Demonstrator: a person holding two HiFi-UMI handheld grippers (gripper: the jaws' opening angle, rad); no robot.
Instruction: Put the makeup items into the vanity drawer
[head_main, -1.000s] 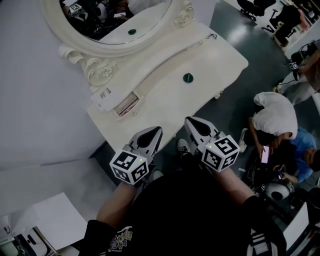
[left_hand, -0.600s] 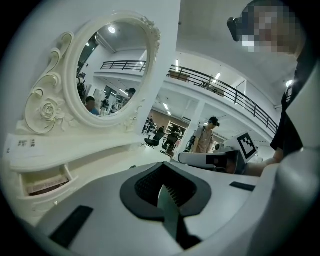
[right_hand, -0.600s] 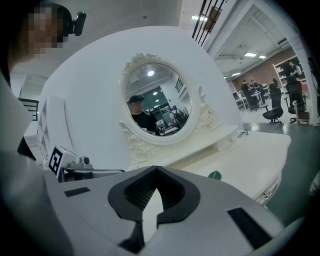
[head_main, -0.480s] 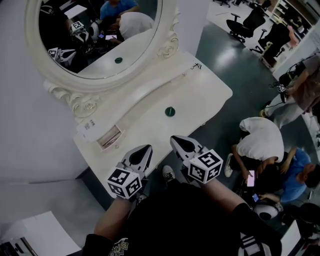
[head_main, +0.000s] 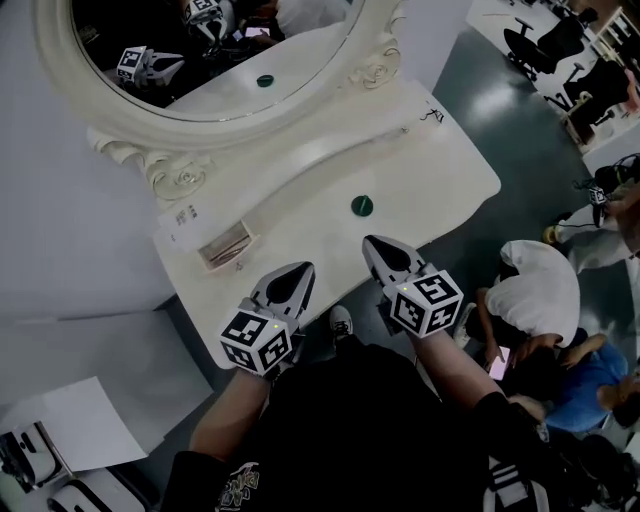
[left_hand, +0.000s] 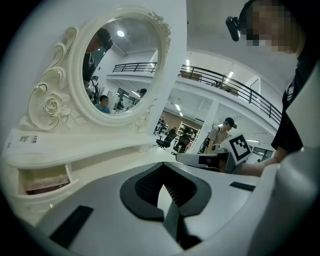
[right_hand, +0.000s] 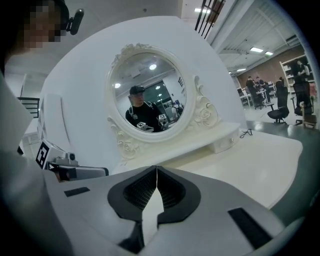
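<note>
Two hand-held grippers, one per hand, side by side over the near edge of the table. Left hand-held gripper: jaws clenched tip to tip, nothing between them; its own view shows the same. Right hand-held gripper: also clenched, pads meeting in a thin line, empty. The two are apart, not touching each other or the table top.

One green round item sits on the table just beyond the right hand-held gripper's tip, clear of it. A second green spot higher up is only its reflection in the mirror.

One drawer is pulled open at the table's left end, ahead and left of the left hand-held gripper; something flat and pinkish lies inside, also seen in the left gripper view. What it is can't be told.

One oval mirror with carved roses on its frame stands at the back, reflecting both hand-held grippers.

Two people on the floor to the right of the table: one in white, one in blue.
</note>
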